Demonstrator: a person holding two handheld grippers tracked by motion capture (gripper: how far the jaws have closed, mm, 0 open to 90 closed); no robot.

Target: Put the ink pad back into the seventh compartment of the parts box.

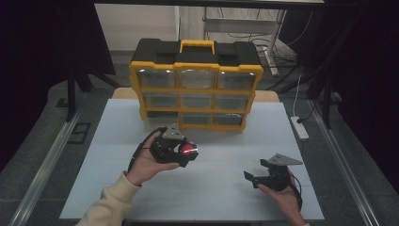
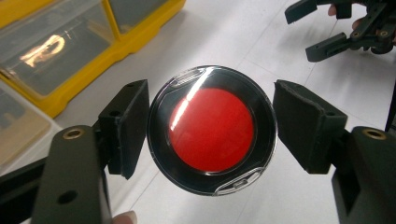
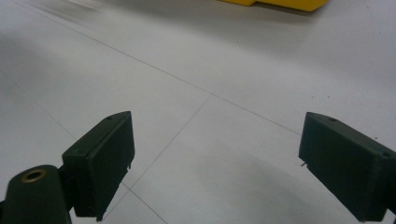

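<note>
At centre left of the high view, the left gripper [image 1: 182, 149] pinches a round black case with a red disc [image 2: 212, 130] between its two pads, above the white table [image 1: 221, 188]. Behind it, upper centre, stands the yellow drawer organizer [image 1: 196, 89]. At lower right, the right gripper [image 1: 258, 178] hovers with jaws spread wide, holding nothing.

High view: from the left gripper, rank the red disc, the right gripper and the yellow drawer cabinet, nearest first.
1. red disc, between the left gripper's jaws.
2. yellow drawer cabinet, just behind it at the table's back.
3. right gripper, off to the right, near the front edge.
</note>
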